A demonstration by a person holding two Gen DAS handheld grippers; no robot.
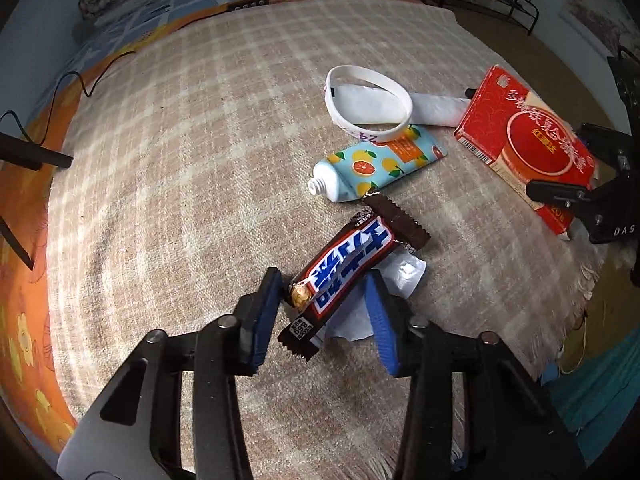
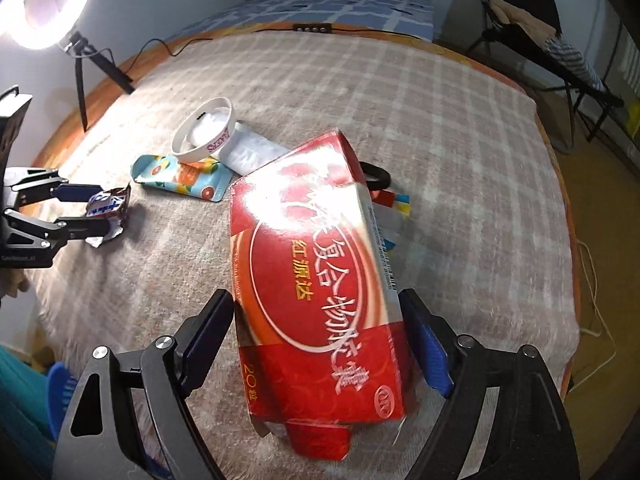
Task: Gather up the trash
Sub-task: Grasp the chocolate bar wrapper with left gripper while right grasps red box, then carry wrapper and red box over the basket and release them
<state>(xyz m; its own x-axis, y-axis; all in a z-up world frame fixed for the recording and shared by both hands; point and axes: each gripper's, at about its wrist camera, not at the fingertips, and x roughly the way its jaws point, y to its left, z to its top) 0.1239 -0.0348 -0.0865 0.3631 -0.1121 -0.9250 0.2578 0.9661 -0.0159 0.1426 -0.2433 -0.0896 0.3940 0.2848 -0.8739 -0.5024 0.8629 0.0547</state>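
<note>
The trash lies scattered on a checked beige blanket (image 1: 180, 160) spread over a bed: a chocolate bar wrapper (image 1: 344, 272), a fruit-printed tube (image 1: 376, 164) with no cap, a white wristband (image 1: 368, 100) resting on a white pouch (image 1: 436, 110), and a red cardboard box (image 2: 316, 292). The left tool (image 1: 324, 312) straddles the wrapper's near end with a gap showing on each side, so I read it as not yet clamped. The wrapper looks light, crinkly and slick, with a bit of bar showing at the torn end; pinching across the middle of its width should hold better than the flat crimped tail. The right tool (image 2: 320, 340) stands wide around the box's lower part, its pads beside the long sides but apparently not pressing. The box looks light and probably hollow, with a bottom flap open, so it may cave in; a gentle squeeze across the narrow width seems wise.
</note>
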